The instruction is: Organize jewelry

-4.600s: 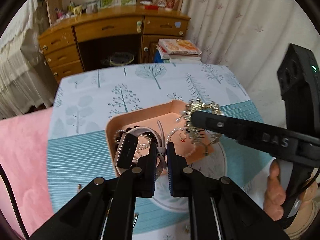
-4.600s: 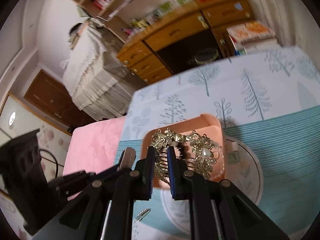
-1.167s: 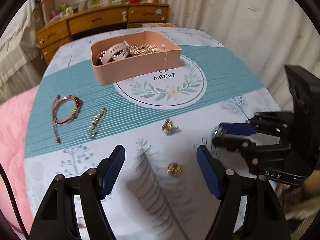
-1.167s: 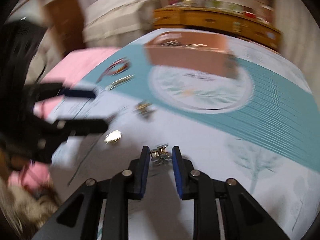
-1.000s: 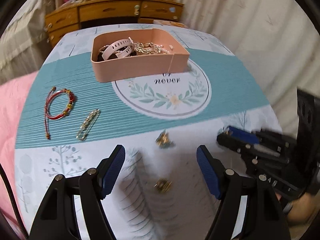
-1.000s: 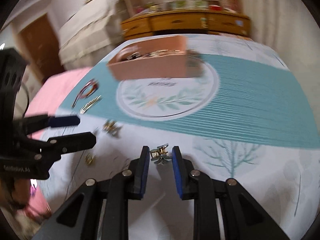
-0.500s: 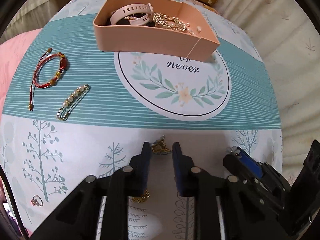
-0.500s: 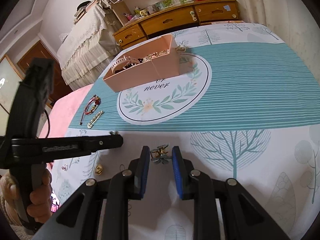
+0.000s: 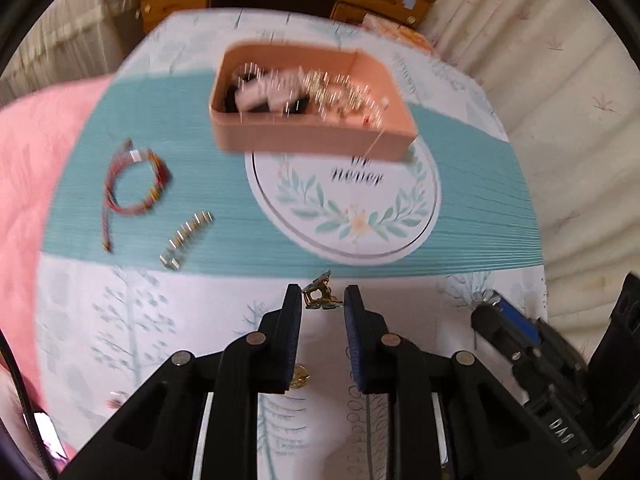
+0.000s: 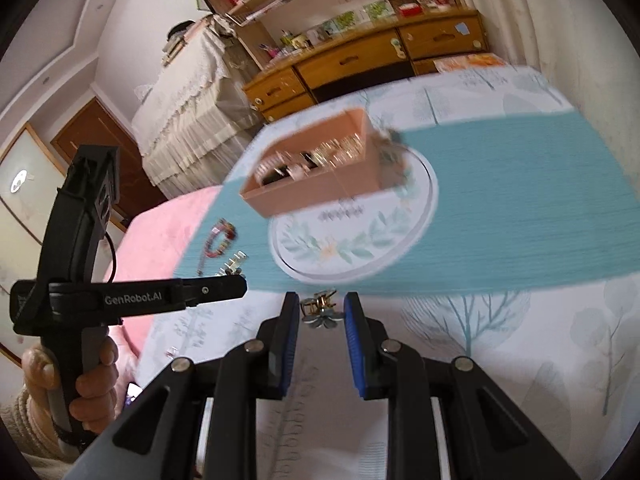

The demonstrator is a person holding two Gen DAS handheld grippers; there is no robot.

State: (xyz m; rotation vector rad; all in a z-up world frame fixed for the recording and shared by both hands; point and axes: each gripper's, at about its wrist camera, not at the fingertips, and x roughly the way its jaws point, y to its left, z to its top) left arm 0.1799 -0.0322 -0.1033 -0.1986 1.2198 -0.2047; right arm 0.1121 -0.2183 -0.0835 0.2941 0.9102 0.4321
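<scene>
Our left gripper was clamped on a small gold earring, and our right gripper on a second gold clip piece, both lifted above the tabletop. The pink tray ahead already held a watch and chains. The red bracelet, pearl pin and another gold piece lay outside it, so we judged the sorting partly done.

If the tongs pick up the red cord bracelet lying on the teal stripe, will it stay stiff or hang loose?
The red cord bracelet will probably hang loose: it lies in thin, uneven loops with a tail trailing off. It looks light, so little grip should suffice. Its small beads might slip between the pads.
</scene>
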